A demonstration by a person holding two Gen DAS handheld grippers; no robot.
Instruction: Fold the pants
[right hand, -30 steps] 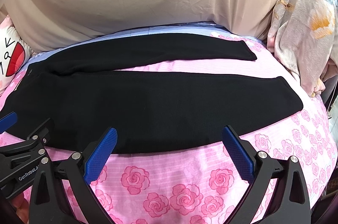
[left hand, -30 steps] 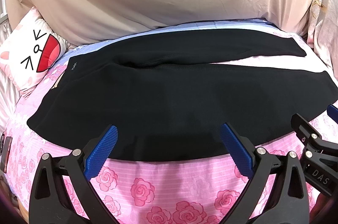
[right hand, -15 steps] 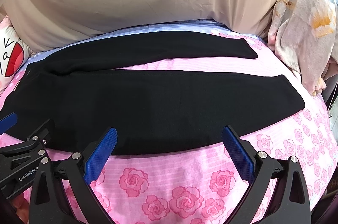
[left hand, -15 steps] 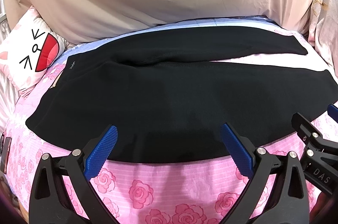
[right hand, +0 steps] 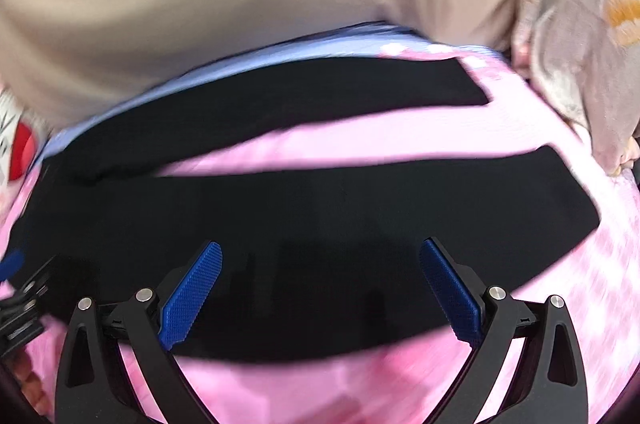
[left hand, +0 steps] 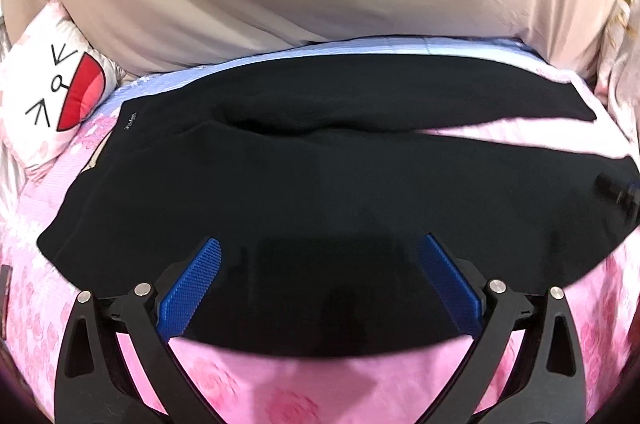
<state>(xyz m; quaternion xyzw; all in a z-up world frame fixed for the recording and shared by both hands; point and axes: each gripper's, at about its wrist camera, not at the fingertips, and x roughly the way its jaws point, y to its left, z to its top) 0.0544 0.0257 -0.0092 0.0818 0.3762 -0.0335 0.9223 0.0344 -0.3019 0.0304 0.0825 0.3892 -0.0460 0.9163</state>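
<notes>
2 grippers, left gripper (left hand: 318,284) and right gripper (right hand: 320,286), jaws apart, low over black pants (left hand: 320,192), lower frame; shallow pinch risks slipping hem.

In front of me the black pants (left hand: 320,192) lie flat on the pink sheet with roses (left hand: 304,388). The waist is at my left, with a small white label near its far corner. The two legs run to my right and open a little apart; pink sheet shows between them. The far leg (right hand: 280,104) looks narrower than the near leg (right hand: 360,208).
</notes>
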